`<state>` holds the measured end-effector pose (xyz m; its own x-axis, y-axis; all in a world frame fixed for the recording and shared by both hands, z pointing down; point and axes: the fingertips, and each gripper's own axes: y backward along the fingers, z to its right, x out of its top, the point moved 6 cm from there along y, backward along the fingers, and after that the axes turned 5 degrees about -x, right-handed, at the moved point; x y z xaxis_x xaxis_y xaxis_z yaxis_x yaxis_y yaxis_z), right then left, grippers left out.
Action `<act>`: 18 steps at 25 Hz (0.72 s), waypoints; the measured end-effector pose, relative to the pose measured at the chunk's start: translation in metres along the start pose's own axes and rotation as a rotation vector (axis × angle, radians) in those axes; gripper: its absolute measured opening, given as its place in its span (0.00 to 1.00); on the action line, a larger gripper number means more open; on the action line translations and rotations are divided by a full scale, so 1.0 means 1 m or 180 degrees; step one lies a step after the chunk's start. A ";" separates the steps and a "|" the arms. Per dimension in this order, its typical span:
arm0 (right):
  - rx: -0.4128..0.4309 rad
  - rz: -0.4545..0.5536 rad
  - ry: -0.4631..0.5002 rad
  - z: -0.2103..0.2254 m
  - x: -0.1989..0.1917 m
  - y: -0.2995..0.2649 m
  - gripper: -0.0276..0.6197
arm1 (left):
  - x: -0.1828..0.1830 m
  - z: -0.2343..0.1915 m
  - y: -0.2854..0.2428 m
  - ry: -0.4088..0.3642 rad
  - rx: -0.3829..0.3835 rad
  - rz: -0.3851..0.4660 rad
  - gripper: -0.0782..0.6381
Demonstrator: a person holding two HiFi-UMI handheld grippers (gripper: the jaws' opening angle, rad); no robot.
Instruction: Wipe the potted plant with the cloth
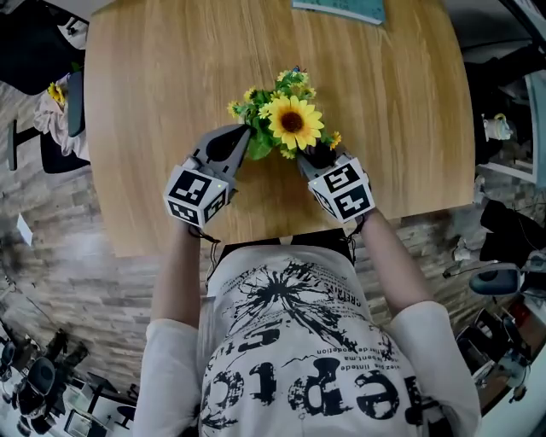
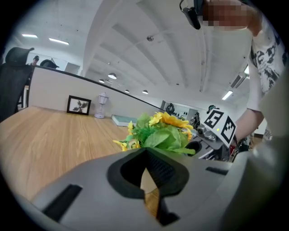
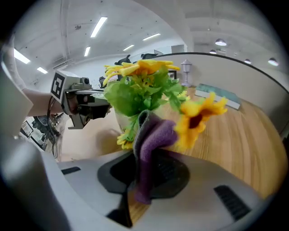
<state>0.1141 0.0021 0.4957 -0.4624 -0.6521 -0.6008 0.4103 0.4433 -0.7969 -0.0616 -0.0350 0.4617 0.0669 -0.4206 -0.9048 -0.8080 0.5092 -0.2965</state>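
Wooden bench (image 1: pixel 153 102) is bearing everything. Right tongs (image 1: pixel 317 158) are clamping a purple cloth (image 3: pixel 153 140) right at the potted plant's (image 1: pixel 290 124) lower leaves; left tongs (image 2: pixel 145 169) are sitting fully closed, empty, just beside it. Wiping seems under way; next, the cloth likely needs sweeping gently across the foliage without tipping the pot.

Wooden table (image 1: pixel 153 102) bears potted plant (image 1: pixel 293 122) and teal book (image 1: pixel 341 8).
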 end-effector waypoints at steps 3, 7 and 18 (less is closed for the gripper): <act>0.0009 -0.0039 -0.0057 -0.012 -0.002 0.000 0.16 | -0.001 -0.001 0.000 0.0005 -0.0058 0.0014 0.11; 0.0062 -0.0065 -0.0141 -0.030 -0.002 0.001 0.16 | 0.002 -0.001 0.001 -0.0048 -0.0139 0.0021 0.11; 0.0318 -0.0162 -0.0054 -0.072 0.014 -0.014 0.16 | 0.002 -0.001 0.002 -0.0142 -0.0285 0.0074 0.11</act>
<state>0.0454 0.0313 0.4940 -0.4716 -0.6828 -0.5580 0.4634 0.3465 -0.8156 -0.0638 -0.0356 0.4596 0.0719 -0.3745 -0.9244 -0.8586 0.4485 -0.2484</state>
